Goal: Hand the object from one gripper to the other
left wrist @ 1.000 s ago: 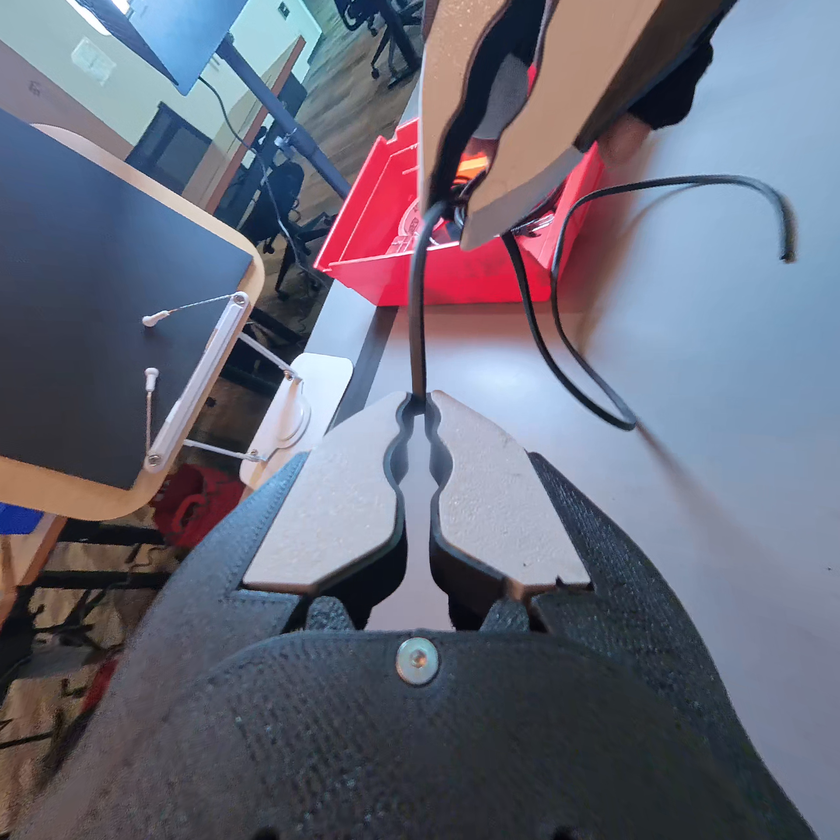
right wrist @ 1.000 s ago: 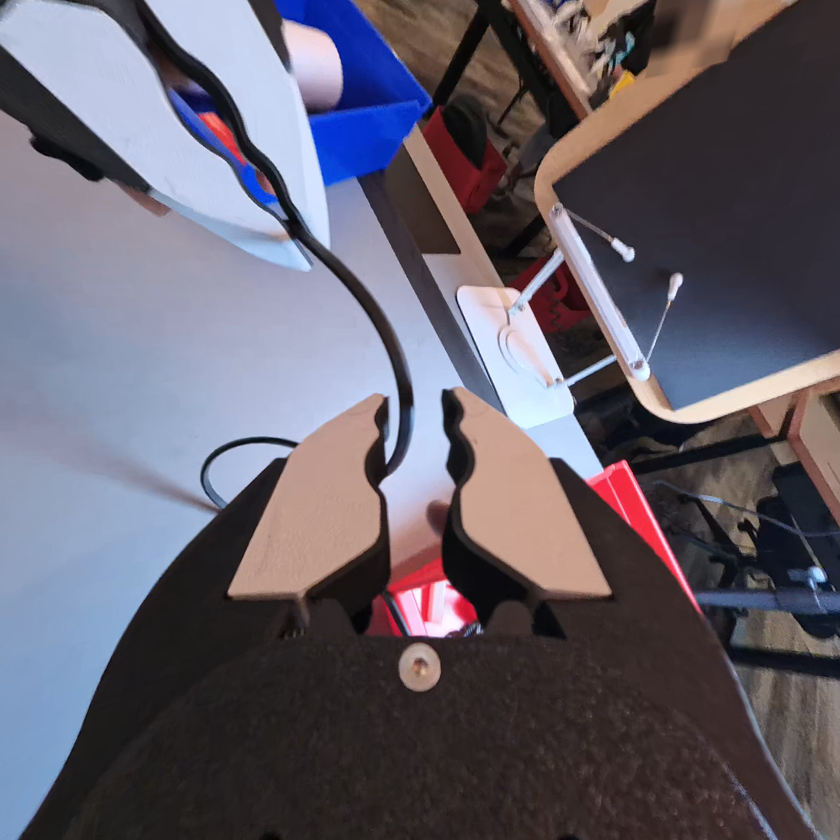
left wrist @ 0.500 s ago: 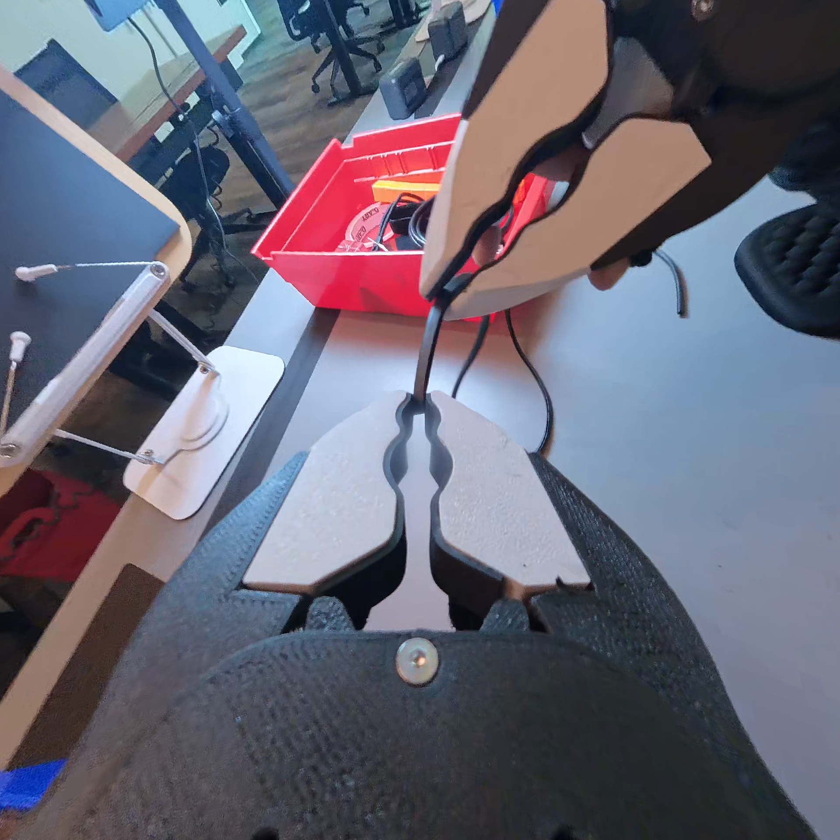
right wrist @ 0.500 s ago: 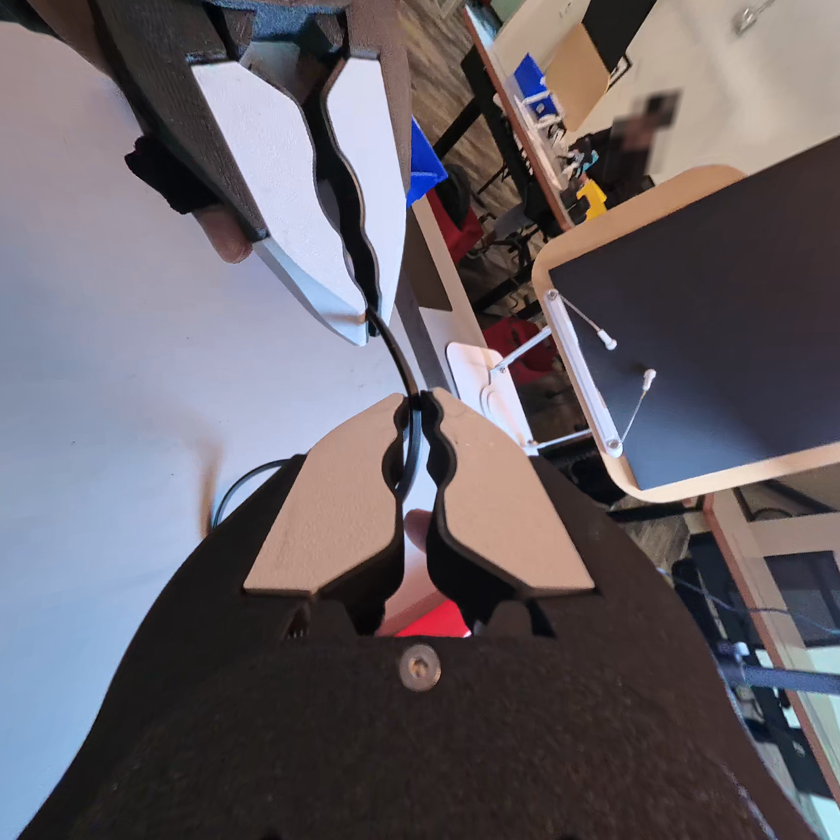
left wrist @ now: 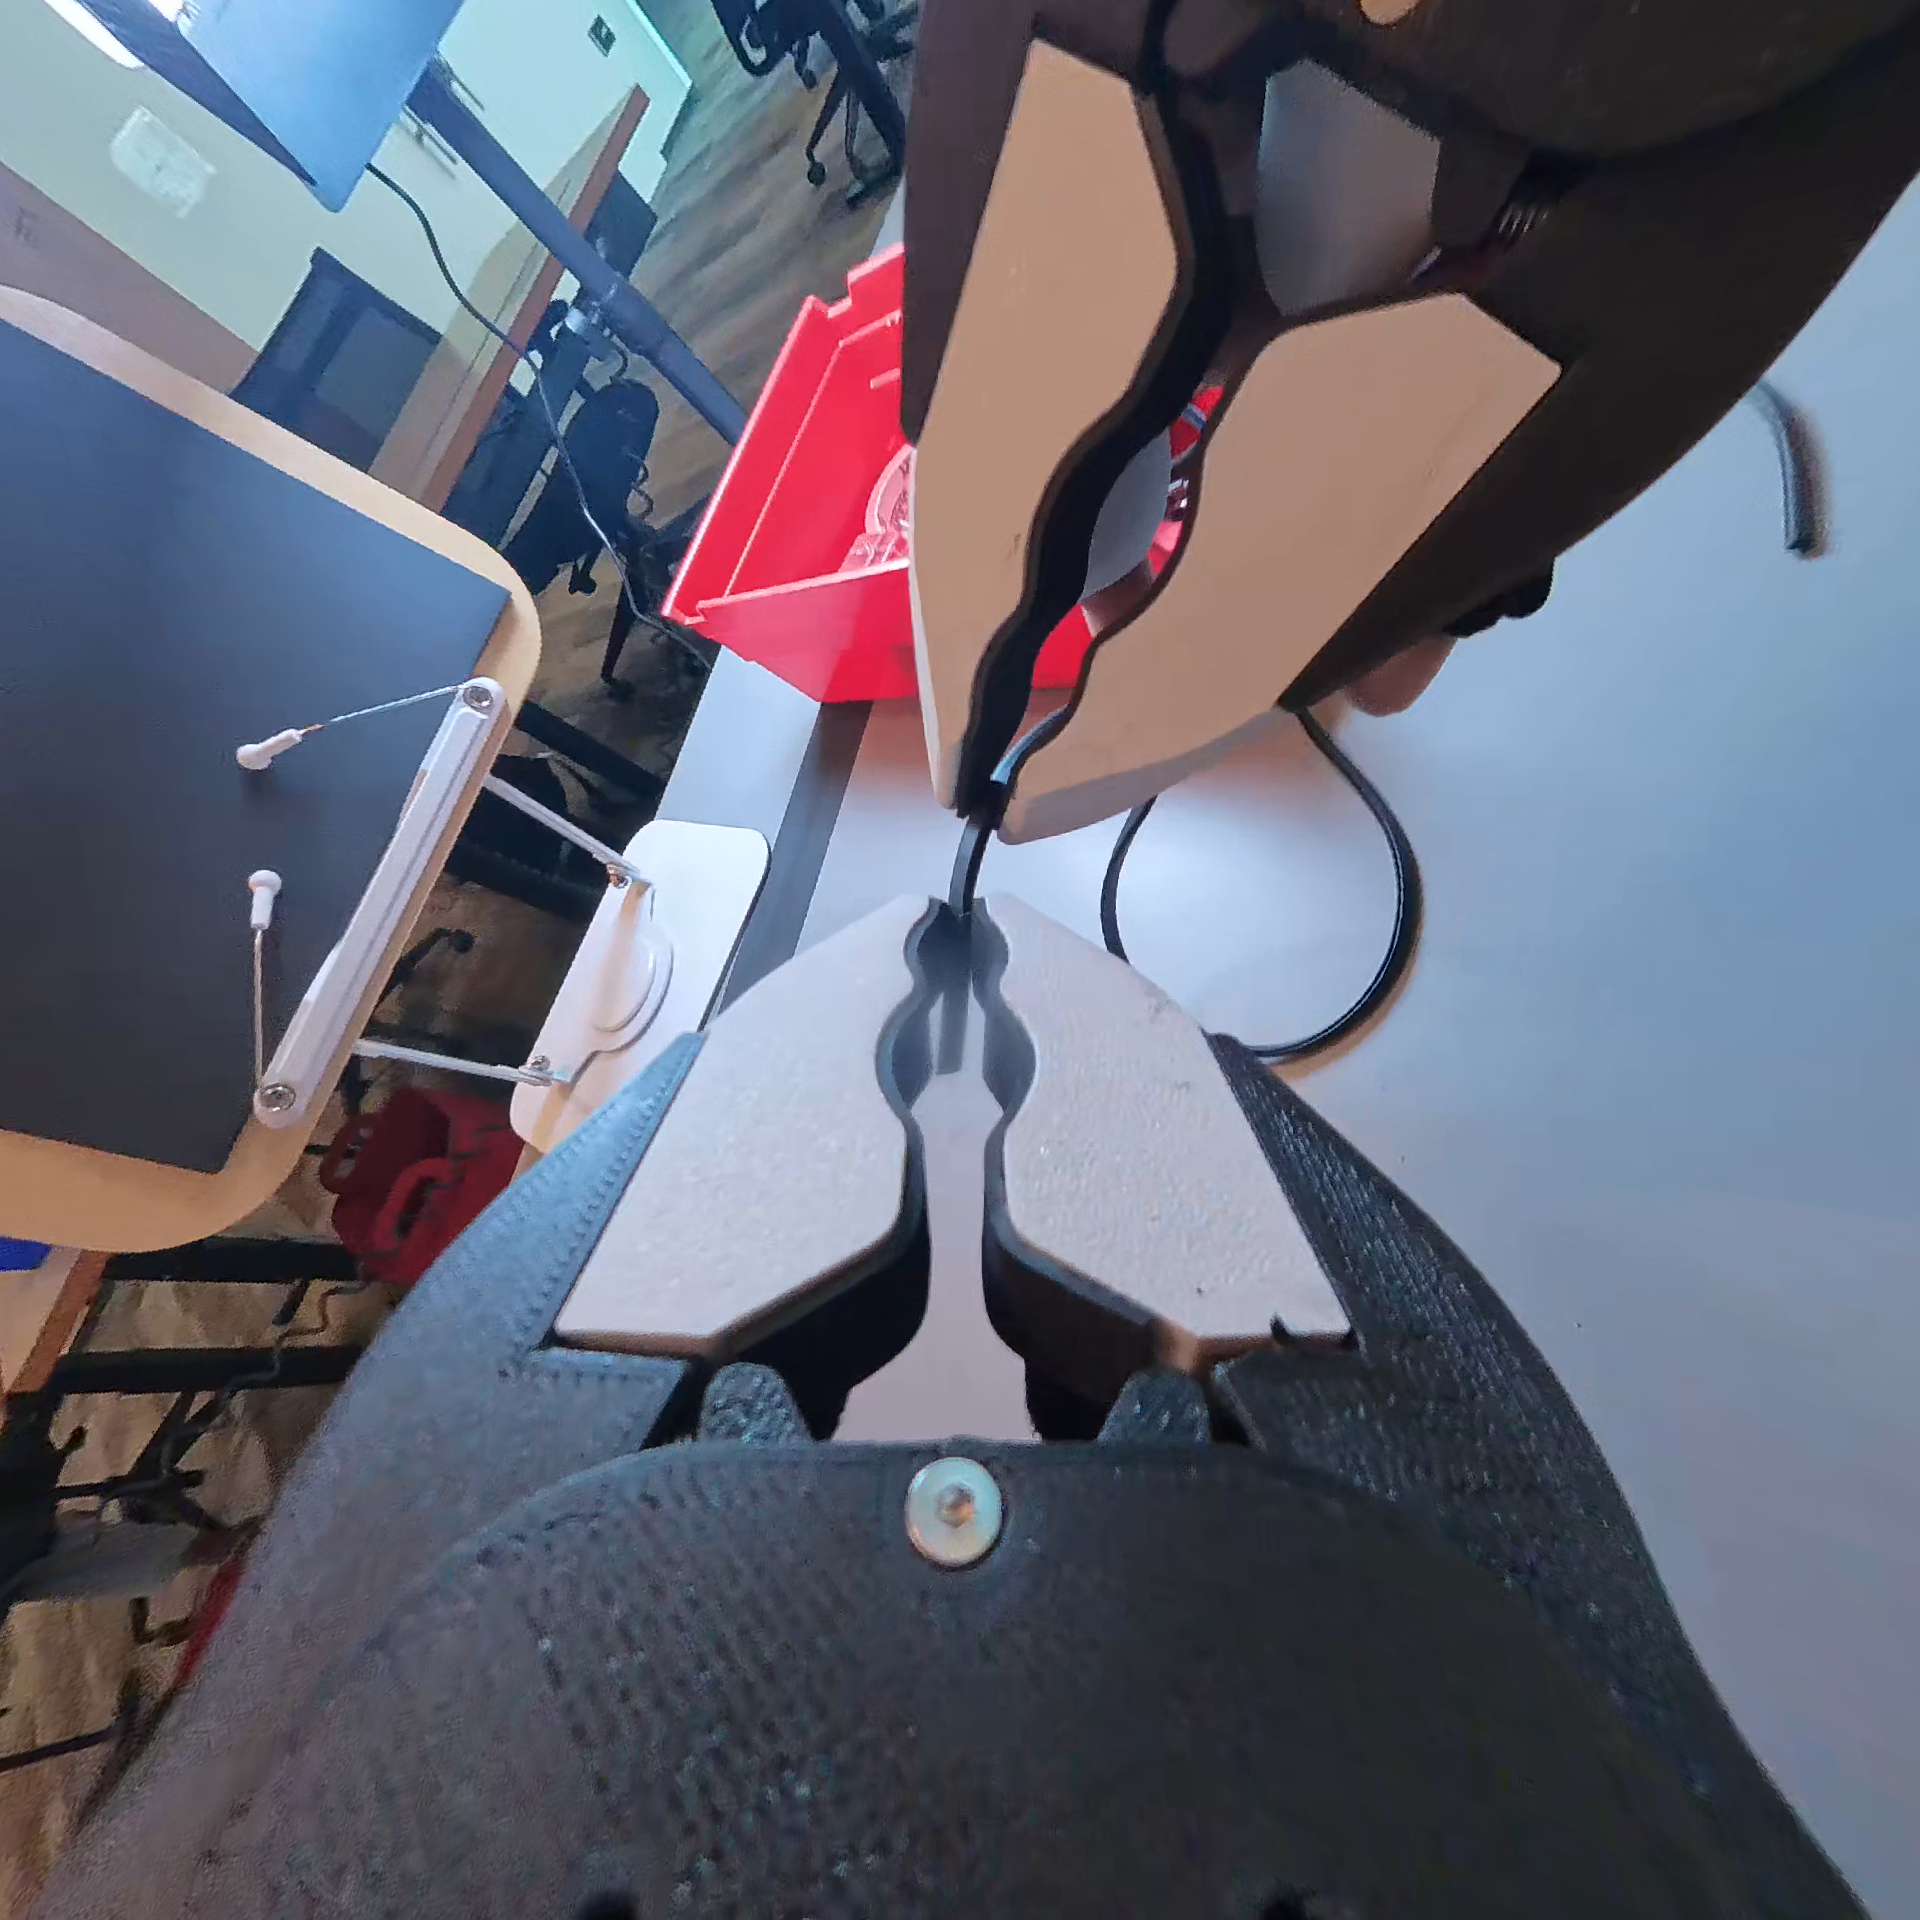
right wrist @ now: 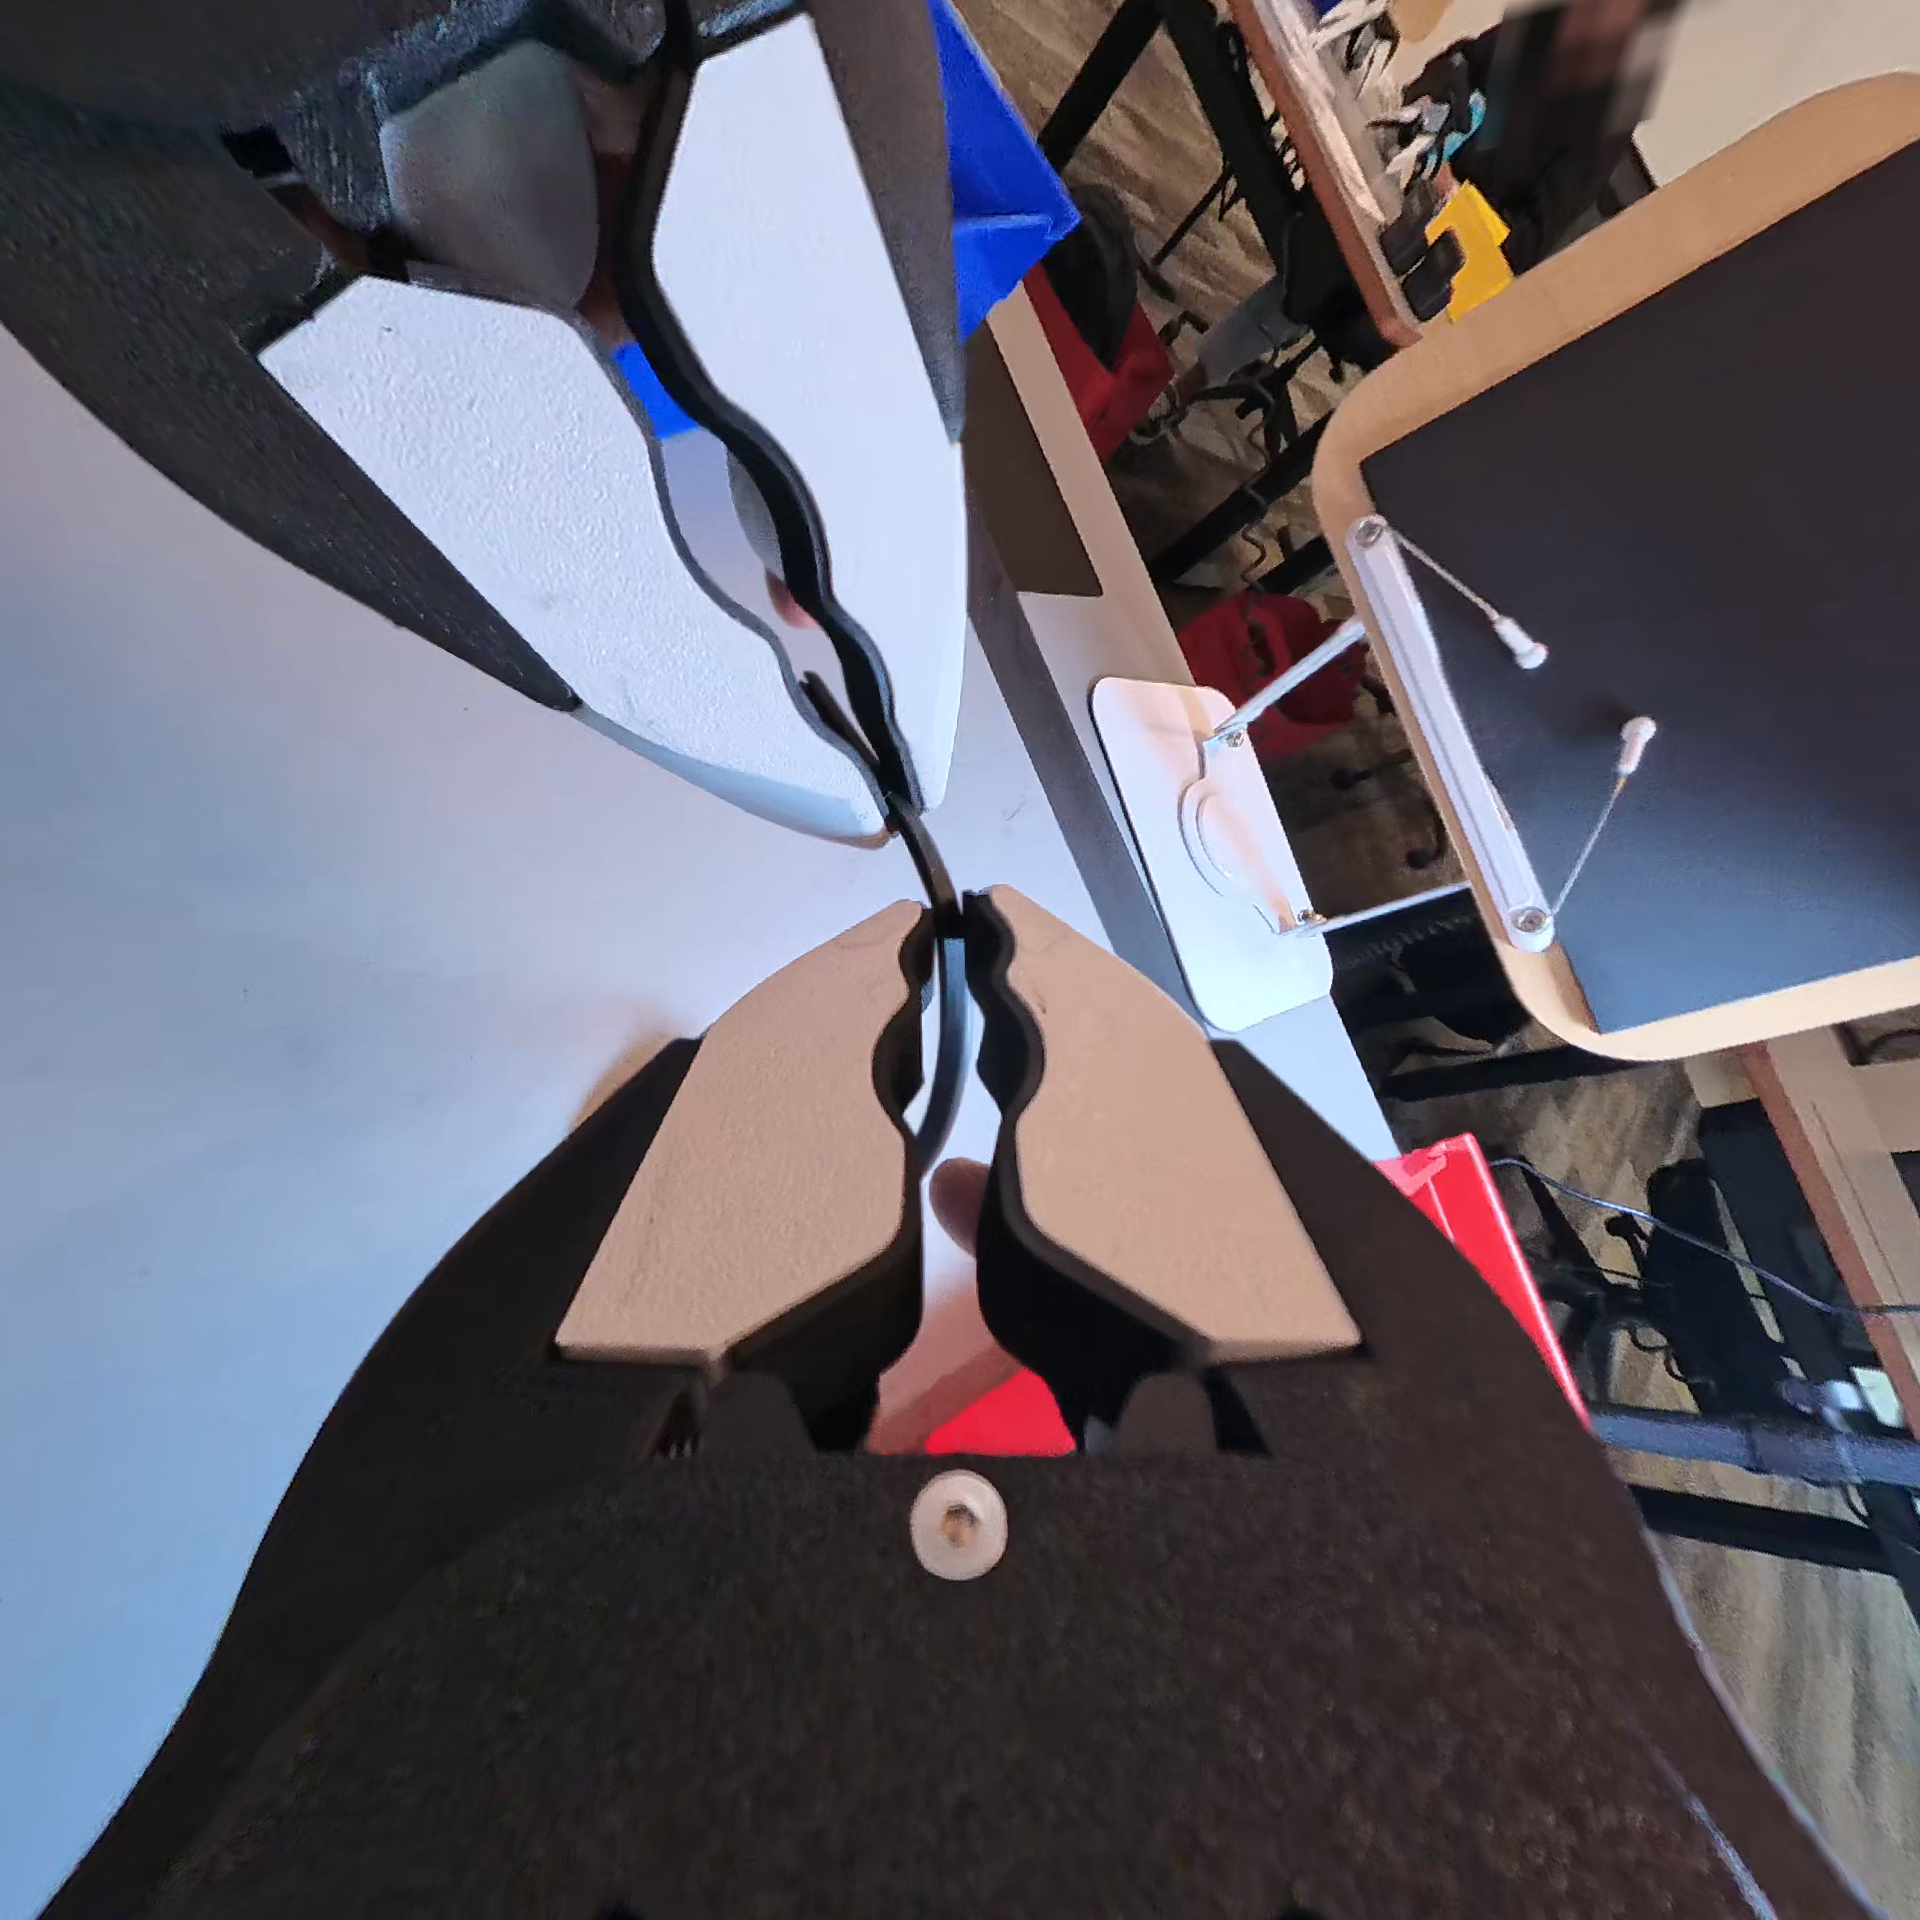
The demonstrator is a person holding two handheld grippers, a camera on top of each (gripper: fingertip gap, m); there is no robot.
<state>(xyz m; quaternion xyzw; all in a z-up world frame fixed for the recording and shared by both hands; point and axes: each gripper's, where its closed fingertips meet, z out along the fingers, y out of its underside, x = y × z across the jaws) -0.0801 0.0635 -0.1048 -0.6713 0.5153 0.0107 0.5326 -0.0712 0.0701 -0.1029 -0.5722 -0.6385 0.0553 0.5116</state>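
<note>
A thin black cable runs between the two grippers, tip to tip, above the grey table. My left gripper is shut on one end of it; that end shows between the pads. My right gripper is shut on the cable a short way along. In the left wrist view the right gripper hangs just above and beyond my fingertips; the rest of the cable loops on the table behind it. In the right wrist view the left gripper sits just beyond my tips.
A red bin with small parts stands on the table behind the right gripper. A blue bin lies behind the left gripper. The table edge runs beside both grippers, with a white bracket plate, a black-topped desk and chairs beyond. The grippers are tip to tip, or close to it.
The right gripper's jaws closed on the cable, from open a second ago. The two grippers came closer, so only a short stretch of cable spans between them. The left gripper stayed shut.
</note>
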